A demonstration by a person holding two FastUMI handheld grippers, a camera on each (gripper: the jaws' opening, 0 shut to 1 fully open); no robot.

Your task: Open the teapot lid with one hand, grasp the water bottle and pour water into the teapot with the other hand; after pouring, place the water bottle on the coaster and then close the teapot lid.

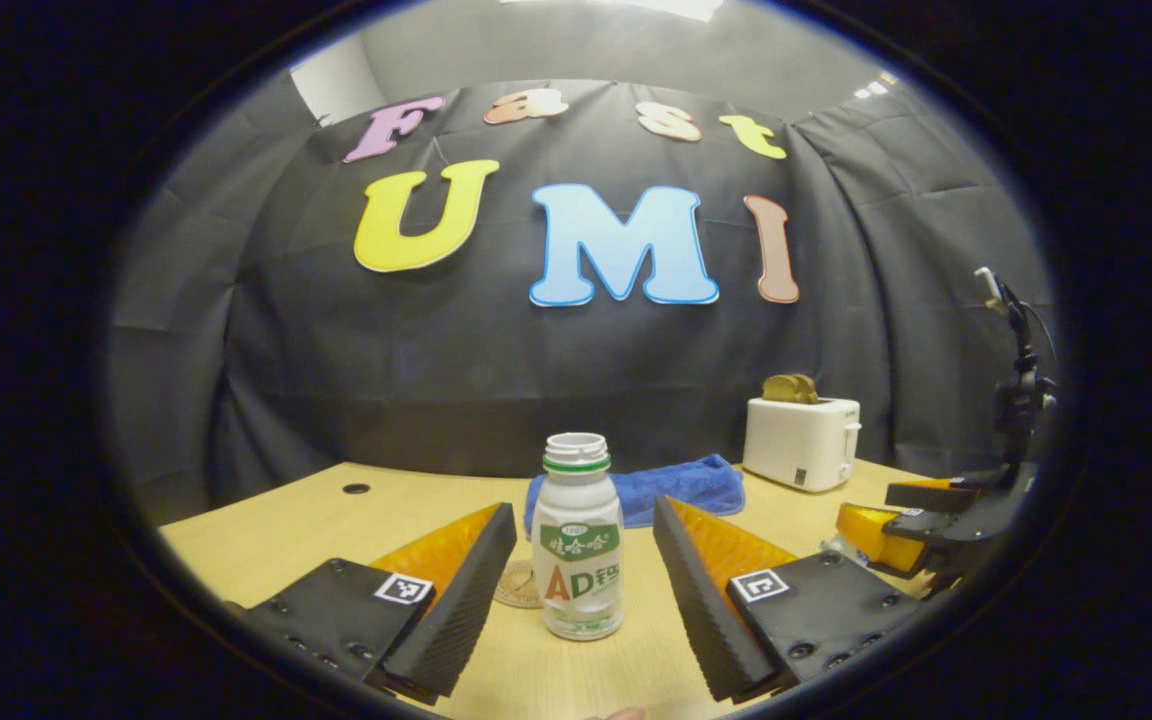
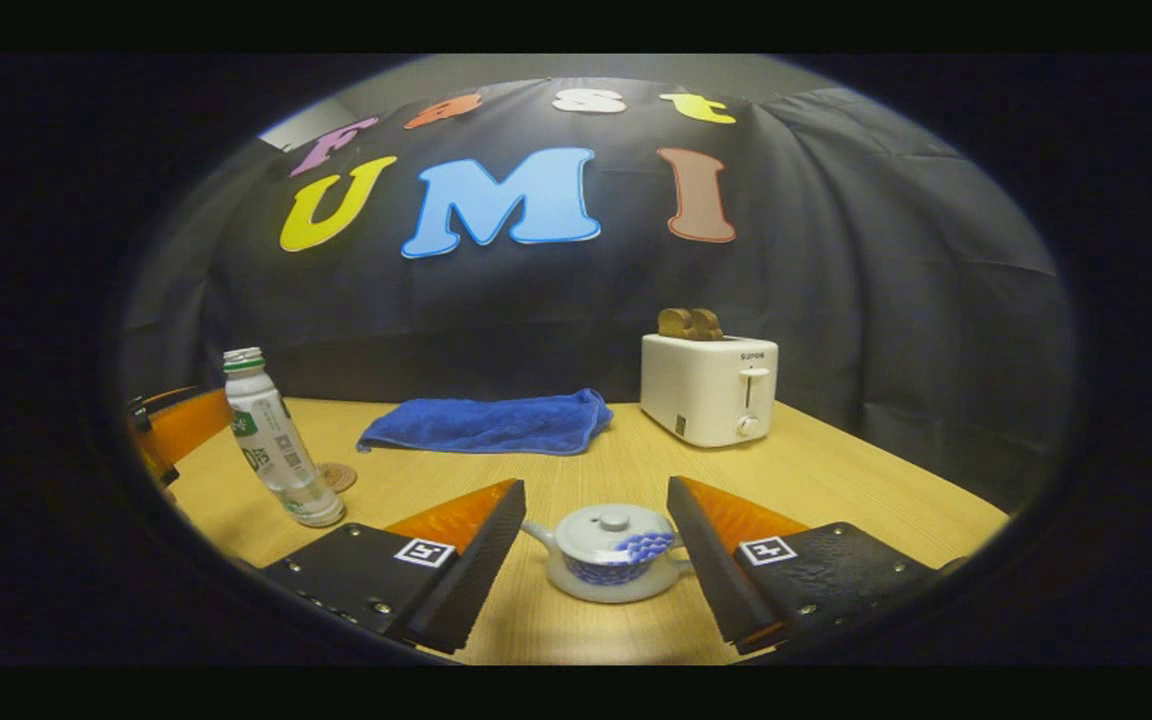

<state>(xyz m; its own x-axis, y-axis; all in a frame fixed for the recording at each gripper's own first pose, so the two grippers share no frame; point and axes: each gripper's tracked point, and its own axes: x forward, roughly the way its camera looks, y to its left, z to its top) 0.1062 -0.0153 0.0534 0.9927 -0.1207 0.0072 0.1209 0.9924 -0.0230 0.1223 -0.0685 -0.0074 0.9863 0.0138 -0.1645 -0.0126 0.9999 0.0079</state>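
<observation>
While both tongs hang spread apart, nothing's grabbed yet.
Left tongs [image 1: 584, 575] straddle the bottle [image 1: 578, 540]; right tongs [image 2: 596, 560] frame the teapot [image 2: 613, 553], its lid [image 2: 614, 528] at 12 o'clock needs lifting next.

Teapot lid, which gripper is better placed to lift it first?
Right. The right gripper is open with the teapot between its fingers, lid still on. The left gripper brackets the bottle.
</observation>
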